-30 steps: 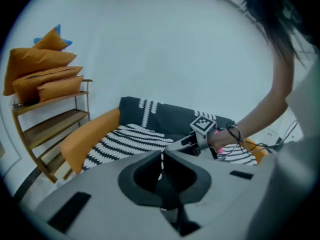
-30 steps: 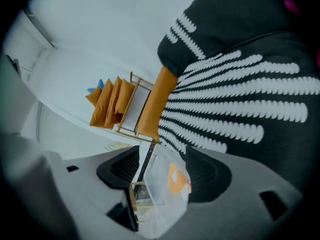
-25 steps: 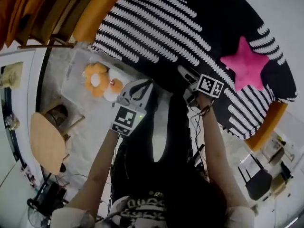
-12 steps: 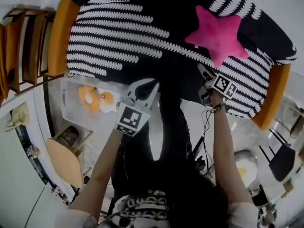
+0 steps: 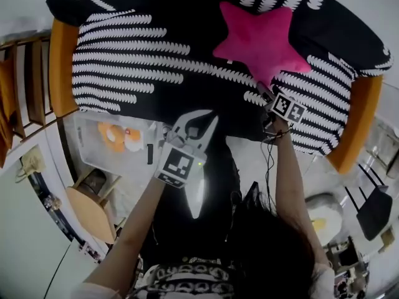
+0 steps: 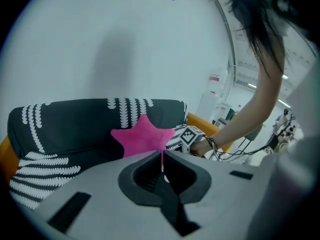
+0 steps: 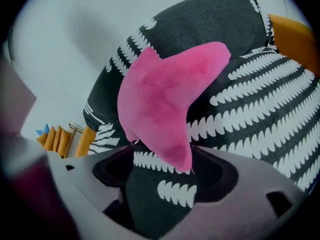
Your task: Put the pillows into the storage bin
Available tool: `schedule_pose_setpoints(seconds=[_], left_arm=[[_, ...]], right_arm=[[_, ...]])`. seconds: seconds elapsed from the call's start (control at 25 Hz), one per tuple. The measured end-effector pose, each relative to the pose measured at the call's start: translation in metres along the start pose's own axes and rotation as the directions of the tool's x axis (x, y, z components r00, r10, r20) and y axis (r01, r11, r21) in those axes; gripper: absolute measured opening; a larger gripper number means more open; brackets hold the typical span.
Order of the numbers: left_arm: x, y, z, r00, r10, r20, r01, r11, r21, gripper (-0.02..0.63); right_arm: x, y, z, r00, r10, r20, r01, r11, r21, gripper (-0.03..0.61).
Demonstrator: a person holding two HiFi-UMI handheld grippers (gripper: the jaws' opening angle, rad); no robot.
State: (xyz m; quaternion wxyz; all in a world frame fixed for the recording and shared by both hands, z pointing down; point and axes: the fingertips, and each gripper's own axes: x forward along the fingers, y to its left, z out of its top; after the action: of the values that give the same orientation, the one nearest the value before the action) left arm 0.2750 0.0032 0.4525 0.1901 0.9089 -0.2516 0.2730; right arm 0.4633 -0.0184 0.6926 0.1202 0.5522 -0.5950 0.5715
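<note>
A pink star pillow lies on the black-and-white sofa. My right gripper reaches up to its lower point. In the right gripper view the pillow fills the middle. Its lowest tip hangs between the wide jaws of that gripper, which are opening, and the pads do not press on it. My left gripper hovers over the sofa's front edge, shut and empty. The clear storage bin stands on the floor at the left with an orange-and-white flower pillow inside.
Orange sofa arms flank the seat. A round wooden stool stands below the bin. Cables hang from my right wrist. A black chair and clutter sit at the lower right.
The view has swung toward the sofa. My right gripper has advanced until the star pillow's tip sits between its jaws. The left gripper has drifted right, away from the bin.
</note>
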Motion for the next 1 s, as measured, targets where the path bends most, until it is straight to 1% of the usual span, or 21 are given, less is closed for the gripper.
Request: schedule_pose_setpoints(seconds=[0.08, 0.16, 0.24, 0.32, 0.4, 0.48, 0.6, 0.76, 0.88, 1.0], left_arm=[[0.012, -0.003, -0.003, 1.0, -0.003, -0.021, 0.003, 1.0, -0.006, 0.012], [0.019, 0.003, -0.008, 0.999, 0.01, -0.042, -0.011, 1.0, -0.017, 0.012], [0.02, 0.011, -0.014, 0.997, 0.033, -0.064, -0.035, 0.999, -0.025, 0.012], [0.02, 0.017, -0.02, 0.995, 0.059, -0.083, -0.062, 0.997, -0.036, 0.012], [0.025, 0.021, -0.023, 0.992, 0.08, -0.093, -0.085, 0.995, -0.047, 0.012], [0.028, 0.024, -0.025, 0.991, 0.095, -0.097, -0.1, 0.993, -0.054, 0.012], [0.022, 0.028, -0.024, 0.991, 0.104, -0.088, -0.11, 0.992, -0.062, 0.012], [0.009, 0.03, -0.023, 0.992, 0.11, -0.063, -0.114, 0.991, -0.072, 0.012], [0.0, 0.03, -0.022, 0.992, 0.124, -0.031, -0.126, 0.988, -0.088, 0.012], [-0.02, 0.031, -0.024, 0.99, 0.138, -0.009, -0.138, 0.985, -0.1, 0.012]], right_arm=[[0.014, -0.014, 0.001, 0.999, -0.021, -0.039, 0.019, 0.998, -0.063, 0.374], [0.031, -0.021, 0.0, 0.995, -0.045, -0.084, 0.032, 0.988, -0.149, 0.399], [0.047, -0.022, -0.002, 0.99, -0.059, -0.126, 0.03, 0.974, -0.224, 0.407], [0.058, -0.023, -0.004, 0.987, -0.053, -0.149, 0.012, 0.965, -0.263, 0.407], [0.064, -0.025, -0.001, 0.989, -0.032, -0.142, -0.007, 0.963, -0.269, 0.405], [0.066, -0.028, 0.003, 0.993, -0.009, -0.122, -0.022, 0.967, -0.254, 0.402], [0.062, -0.021, 0.003, 0.994, -0.003, -0.111, -0.023, 0.972, -0.235, 0.351], [0.057, -0.007, -0.006, 0.988, -0.019, -0.151, -0.016, 0.974, -0.226, 0.302], [0.048, 0.01, -0.016, 0.98, 0.006, -0.198, -0.05, 0.975, -0.216, 0.276], [0.033, 0.041, -0.029, 0.981, 0.06, -0.187, -0.091, 0.983, -0.161, 0.25]])
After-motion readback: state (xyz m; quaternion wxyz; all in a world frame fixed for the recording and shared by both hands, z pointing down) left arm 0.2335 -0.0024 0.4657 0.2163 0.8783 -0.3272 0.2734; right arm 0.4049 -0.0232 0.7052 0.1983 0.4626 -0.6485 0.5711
